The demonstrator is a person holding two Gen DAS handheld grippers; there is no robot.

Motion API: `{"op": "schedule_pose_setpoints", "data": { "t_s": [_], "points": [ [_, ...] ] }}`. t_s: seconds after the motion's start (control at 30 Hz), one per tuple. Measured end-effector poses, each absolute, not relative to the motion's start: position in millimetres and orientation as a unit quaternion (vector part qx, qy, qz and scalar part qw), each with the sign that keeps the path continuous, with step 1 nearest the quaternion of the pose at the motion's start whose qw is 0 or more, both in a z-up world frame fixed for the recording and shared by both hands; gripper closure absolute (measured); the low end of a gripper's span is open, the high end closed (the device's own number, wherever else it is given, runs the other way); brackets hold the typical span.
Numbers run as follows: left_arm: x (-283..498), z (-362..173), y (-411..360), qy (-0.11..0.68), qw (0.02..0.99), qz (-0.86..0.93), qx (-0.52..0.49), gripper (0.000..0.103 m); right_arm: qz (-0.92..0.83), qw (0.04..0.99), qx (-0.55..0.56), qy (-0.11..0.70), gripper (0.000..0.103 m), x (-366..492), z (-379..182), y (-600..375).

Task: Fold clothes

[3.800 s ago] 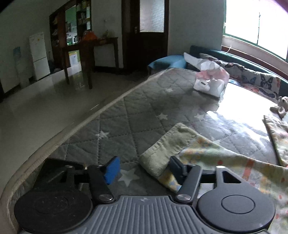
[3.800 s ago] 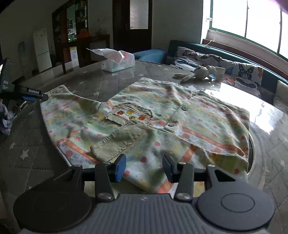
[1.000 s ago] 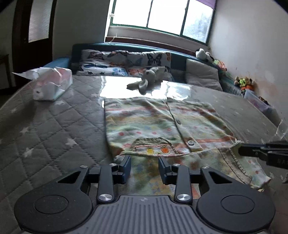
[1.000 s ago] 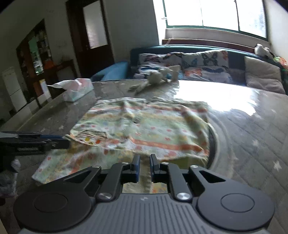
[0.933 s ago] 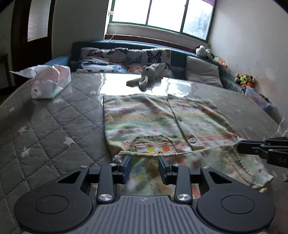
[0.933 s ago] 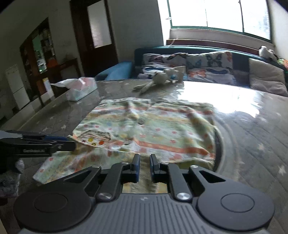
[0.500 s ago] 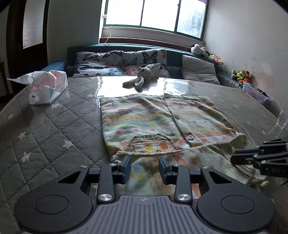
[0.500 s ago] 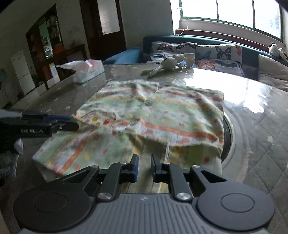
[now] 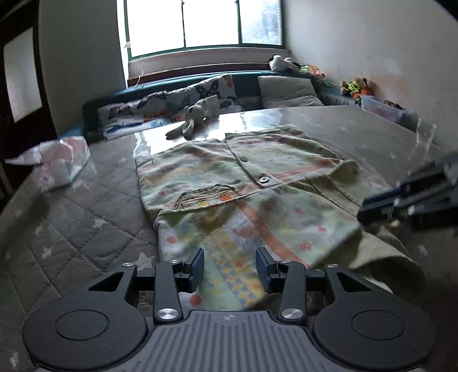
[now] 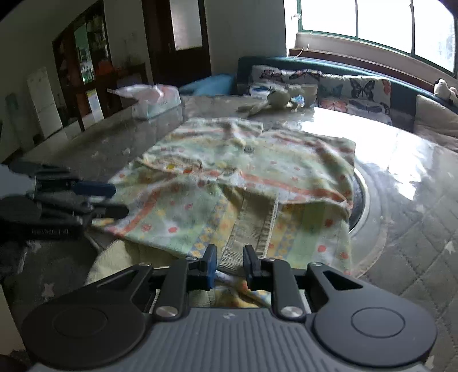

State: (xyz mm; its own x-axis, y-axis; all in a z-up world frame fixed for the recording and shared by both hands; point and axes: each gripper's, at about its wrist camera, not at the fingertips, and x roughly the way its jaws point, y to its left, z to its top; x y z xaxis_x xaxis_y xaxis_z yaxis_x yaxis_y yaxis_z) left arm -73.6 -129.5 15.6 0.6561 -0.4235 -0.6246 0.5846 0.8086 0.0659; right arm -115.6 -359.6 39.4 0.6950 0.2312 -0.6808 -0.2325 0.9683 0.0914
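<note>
A tissue box (image 9: 61,163) is sitting on the quilted, star-printed worktop (image 9: 86,217) off to the left of the garment, well apart from it, and a plush rabbit (image 9: 197,116) is lying just past the garment's far edge, near the butterfly-print cushions (image 9: 177,100) under the window (image 9: 203,24). The patterned shirt (image 9: 243,183) is lying buttoned and partly folded in the middle of the worktop, a folded layer resting across its near half and an olive cuffed sleeve (image 10: 252,226) trailing toward the right-hand camera. The left tongs (image 9: 230,264) are hovering spread wide over the shirt's near hem, nothing between the fingers. The right tongs (image 10: 229,264) are standing narrowly parted, the cuffed sleeve edge lying in the gap; whether the pads are touching it is unclear. In the left wrist view the right tongs are blurring in from the right edge, beside the shirt's right side, and toys (image 9: 355,85) are lining the far wall. The right wrist view is showing what the other is missing: a dark ring (image 10: 362,200) set in the worktop, partly covered by the shirt's right edge, a dark wooden door (image 10: 183,37), a shelf unit (image 10: 83,65) and a white cabinet (image 10: 45,103) beyond; here the left tongs are showing at the left edge, beside the shirt.
</note>
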Motion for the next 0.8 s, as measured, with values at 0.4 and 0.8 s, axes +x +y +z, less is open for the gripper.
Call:
{"op": "schedule_pose_setpoints", "data": {
  "t_s": [0.4,0.8],
  "points": [
    [-140,4,-145,0.213,0.848,-0.383,0.298,0.054,0.137,0.919,-0.015,0.370,0.072,-130,46,-362],
    [-159,-4,-164,0.131,0.820,-0.450,0.328,0.067,0.138,0.914,-0.051,0.379,0.059,-150,51,-374]
  ]
}}
